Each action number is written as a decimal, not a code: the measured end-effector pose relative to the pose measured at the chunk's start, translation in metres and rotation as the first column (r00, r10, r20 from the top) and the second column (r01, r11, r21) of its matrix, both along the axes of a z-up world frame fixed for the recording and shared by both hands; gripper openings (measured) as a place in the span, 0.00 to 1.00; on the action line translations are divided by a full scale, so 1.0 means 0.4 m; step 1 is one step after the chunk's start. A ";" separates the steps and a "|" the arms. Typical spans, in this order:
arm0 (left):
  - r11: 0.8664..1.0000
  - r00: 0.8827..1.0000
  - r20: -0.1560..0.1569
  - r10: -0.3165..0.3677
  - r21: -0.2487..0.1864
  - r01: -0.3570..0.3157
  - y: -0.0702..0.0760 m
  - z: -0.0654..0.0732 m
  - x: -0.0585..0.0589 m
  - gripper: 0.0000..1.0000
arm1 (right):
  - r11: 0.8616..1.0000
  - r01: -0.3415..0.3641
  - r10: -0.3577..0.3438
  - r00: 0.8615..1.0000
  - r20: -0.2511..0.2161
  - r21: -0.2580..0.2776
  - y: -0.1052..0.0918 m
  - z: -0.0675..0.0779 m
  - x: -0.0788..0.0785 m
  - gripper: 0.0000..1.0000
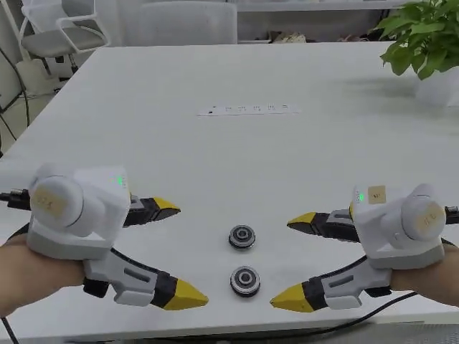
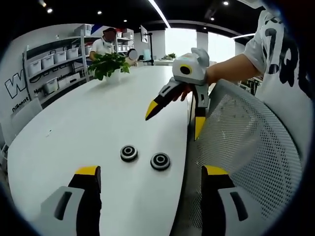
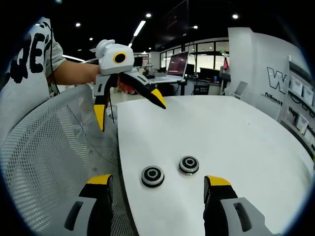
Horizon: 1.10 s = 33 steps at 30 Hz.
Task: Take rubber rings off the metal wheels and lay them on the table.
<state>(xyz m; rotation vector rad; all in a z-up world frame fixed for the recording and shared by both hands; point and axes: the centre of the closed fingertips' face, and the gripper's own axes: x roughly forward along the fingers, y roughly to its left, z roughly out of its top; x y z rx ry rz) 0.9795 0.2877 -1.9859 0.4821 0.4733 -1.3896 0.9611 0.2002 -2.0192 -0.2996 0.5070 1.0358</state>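
Near the front edge of the white table (image 1: 287,143), two metal wheels (image 1: 242,237) lie flat and slightly apart, one closer to the edge than the other, with dark rubber rings (image 1: 234,281) on both. To their left is the left gripper (image 1: 179,251), to their right the right gripper (image 1: 294,260), tips pointing inward. Both have jaws spread wide and hold nothing. A potted plant (image 1: 419,36) stands at the far right corner.

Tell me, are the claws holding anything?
No, nothing. The left claw and right claw are open; the far wheel and near wheel lie on the table between them.
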 end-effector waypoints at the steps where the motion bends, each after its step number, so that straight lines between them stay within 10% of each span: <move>1: 1.000 1.000 -0.003 -0.004 -0.002 0.004 -0.003 -0.001 0.001 0.80 | 1.000 -0.003 0.003 1.000 -0.004 -0.001 0.001 -0.003 0.001 0.73; 33: 0.988 0.986 -0.079 -0.145 0.049 0.149 -0.081 -0.088 -0.003 0.55 | 0.997 -0.078 0.075 0.994 -0.083 -0.025 0.020 -0.094 0.017 0.44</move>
